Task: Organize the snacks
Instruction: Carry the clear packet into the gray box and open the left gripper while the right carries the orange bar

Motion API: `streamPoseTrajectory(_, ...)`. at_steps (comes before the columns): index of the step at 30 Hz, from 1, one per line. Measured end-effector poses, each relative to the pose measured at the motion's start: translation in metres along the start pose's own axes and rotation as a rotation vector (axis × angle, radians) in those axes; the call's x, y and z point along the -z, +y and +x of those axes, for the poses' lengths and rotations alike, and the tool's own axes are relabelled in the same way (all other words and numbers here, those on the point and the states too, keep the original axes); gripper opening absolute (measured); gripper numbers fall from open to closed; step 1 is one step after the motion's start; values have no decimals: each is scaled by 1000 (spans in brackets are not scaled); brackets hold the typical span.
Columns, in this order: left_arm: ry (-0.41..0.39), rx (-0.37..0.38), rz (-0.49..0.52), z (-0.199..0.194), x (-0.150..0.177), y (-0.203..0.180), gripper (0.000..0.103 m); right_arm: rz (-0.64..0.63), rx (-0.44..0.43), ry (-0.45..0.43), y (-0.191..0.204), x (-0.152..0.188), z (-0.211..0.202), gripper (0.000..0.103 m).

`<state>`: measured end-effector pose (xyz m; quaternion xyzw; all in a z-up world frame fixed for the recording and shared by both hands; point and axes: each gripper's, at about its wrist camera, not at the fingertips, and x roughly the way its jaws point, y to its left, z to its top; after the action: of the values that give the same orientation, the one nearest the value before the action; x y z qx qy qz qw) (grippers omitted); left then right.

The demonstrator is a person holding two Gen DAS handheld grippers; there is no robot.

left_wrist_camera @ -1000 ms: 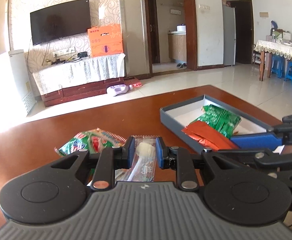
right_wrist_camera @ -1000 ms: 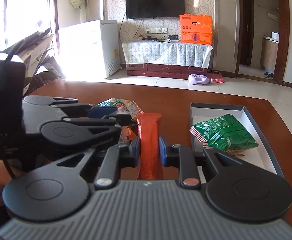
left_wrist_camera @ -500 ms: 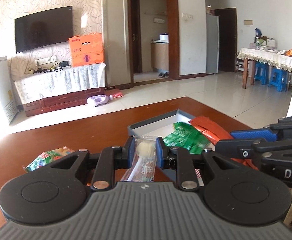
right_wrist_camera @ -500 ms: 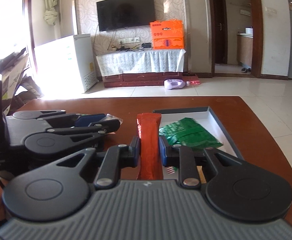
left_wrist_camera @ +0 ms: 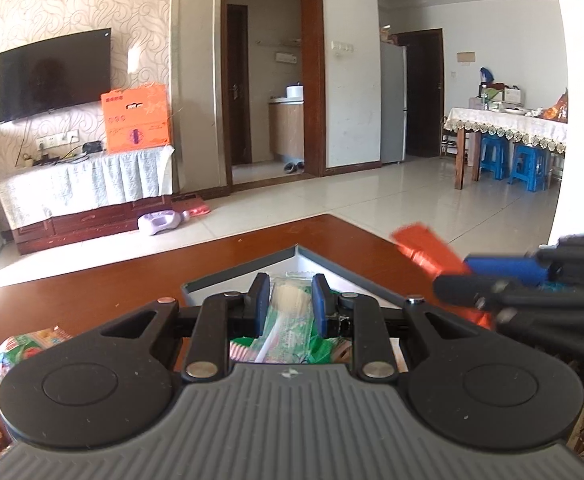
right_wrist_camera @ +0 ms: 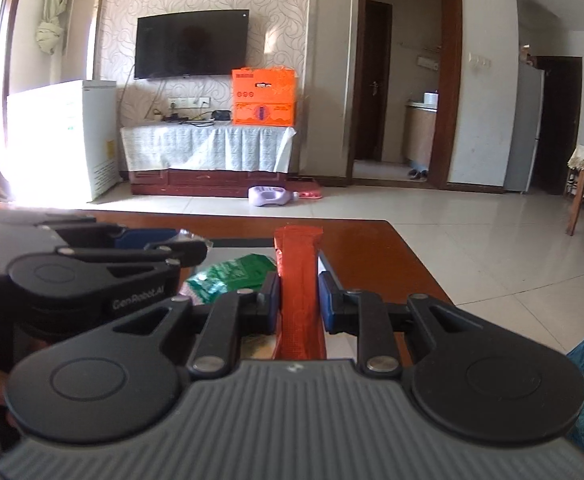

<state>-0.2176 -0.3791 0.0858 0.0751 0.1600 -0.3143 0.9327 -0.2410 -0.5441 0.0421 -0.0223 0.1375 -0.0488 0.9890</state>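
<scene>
Loose snack pack [left_wrist_camera: 24, 350]: multicoloured, flat on the brown surface [left_wrist_camera: 104, 296], well to the left of the left jaws and behind their tips; in no grip.
Left gripper [left_wrist_camera: 290, 300]: jaws closed on a clear packet.
Clear packet [left_wrist_camera: 288, 312]: transparent wrapper with a white piece inside, pinched between the blue pads; long axis runs forward along the jaws, its far end just past the tips.
Grey box [left_wrist_camera: 248, 272]: open, white inside, directly ahead of and below the left jaws; its near corner points toward that gripper.
Green packet [right_wrist_camera: 232, 274]: lies in the box, under the left jaws, ahead and left of the right jaws.
Right gripper [right_wrist_camera: 299, 300]: jaws shut on an orange packet; seen blurred at the right of the left wrist view.
Orange packet [right_wrist_camera: 297, 280]: long and narrow, held partway along its length, long axis pointing forward out of the jaws, far end over the box's right side.
Deciding relation: both held snacks already hang above the box, which lies forward and down from each pair of jaws; the left hand looks nearer the box's middle, the right nearer its right edge.
Step, as judged: carry stage near its end; lowering and release into the box not yet done.
Risk, as judged: the two grippers sit close together, so they may knock on the way down.
</scene>
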Motion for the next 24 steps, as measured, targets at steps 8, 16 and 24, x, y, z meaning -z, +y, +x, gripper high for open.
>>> streamPoseTrajectory(8,14,24,18,28,4,-13,27,59,-25,52,-9,14,22,24)
streamPoseTrajectory(16,65,54,-13,48,5,-7,27,57,-63,153,-3,14,25,24)
streamPoseTrajectory(24,131,119,-55,74,-2,4,27,16,-69,255,1,5,27,24)
